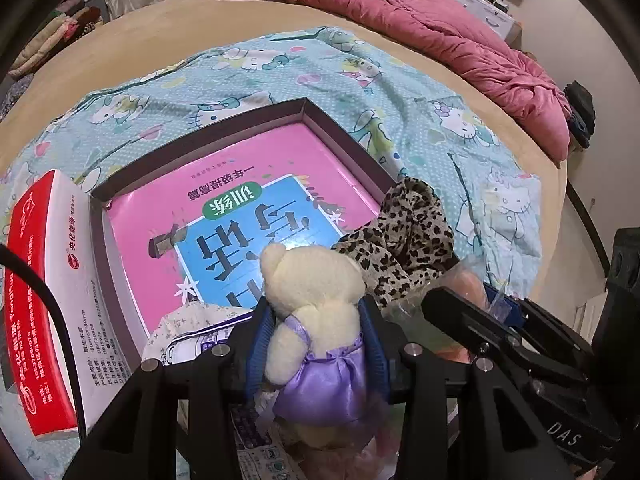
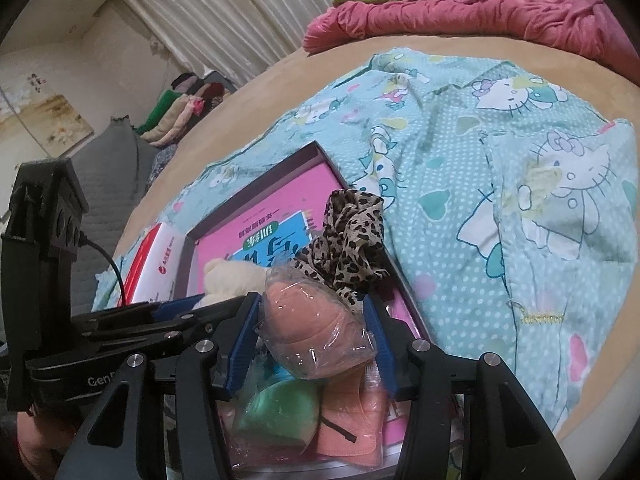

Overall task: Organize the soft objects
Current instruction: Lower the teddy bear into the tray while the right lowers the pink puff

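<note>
Closest to your left wrist camera, the cream teddy bear [image 1: 316, 312] in its purple satin dress sits squeezed between your left gripper [image 1: 316, 344]'s blue fingers [image 1: 256, 344], which press in on its body from both sides, head pointing away from you. Your right gripper [image 2: 314, 332] holds a plastic-wrapped bundle of peach-coloured face masks [image 2: 316, 328], its fingers [image 2: 244, 340] closed in against the crinkled wrap; more peach and green masks [image 2: 280, 412] lie below it. Both loads hang over the near end of the shallow dark-walled box [image 1: 224, 128], whose floor carries a pink and blue book cover [image 1: 248, 216]. A leopard-print cloth [image 1: 404, 240] drapes over the box's right wall, just beside the bear's head. A red and white tissue box [image 1: 48, 288] stands against the box's left wall. Everything rests on a turquoise cartoon-cat sheet [image 2: 500, 208] spread on the bed, with a pink quilt [image 2: 480, 12] bunched at the far edge.
</note>
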A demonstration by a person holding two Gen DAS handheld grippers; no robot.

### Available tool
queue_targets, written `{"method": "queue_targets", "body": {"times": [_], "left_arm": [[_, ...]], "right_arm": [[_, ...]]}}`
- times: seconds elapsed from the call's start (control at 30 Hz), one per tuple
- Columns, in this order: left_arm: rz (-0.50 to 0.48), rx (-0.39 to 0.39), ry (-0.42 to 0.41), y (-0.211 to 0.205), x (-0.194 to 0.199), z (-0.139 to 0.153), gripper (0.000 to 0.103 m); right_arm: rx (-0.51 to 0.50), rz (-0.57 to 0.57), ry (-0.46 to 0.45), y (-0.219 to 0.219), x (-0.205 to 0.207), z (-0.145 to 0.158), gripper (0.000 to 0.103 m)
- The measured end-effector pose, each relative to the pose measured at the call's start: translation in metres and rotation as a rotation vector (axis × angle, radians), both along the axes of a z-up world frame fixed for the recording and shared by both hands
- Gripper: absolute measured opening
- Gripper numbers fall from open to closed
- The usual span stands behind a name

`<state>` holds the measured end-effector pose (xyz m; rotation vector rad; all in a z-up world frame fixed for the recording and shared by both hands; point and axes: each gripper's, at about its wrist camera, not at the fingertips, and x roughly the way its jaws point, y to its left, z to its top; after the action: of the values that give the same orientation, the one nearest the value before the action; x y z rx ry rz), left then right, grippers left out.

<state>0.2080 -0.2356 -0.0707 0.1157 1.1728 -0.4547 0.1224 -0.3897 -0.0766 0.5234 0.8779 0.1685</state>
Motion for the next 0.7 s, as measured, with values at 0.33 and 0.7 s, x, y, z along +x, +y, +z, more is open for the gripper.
{"method": "queue_targets", "body": {"times": [0.33,0.7], "left_arm": [[0.000,0.009,0.001,-0.001,-0.003,0.002,0.044],[0.000,0.029,-0.006,-0.003,-0.007,0.002,0.045]], "right_arm": [[0.026,-0.042,-0.016,-0.009,-0.005,0.006,0.059],[-0.001,-0.094,-0.058,-0.017,-0.009,0.016,0.072]]}}
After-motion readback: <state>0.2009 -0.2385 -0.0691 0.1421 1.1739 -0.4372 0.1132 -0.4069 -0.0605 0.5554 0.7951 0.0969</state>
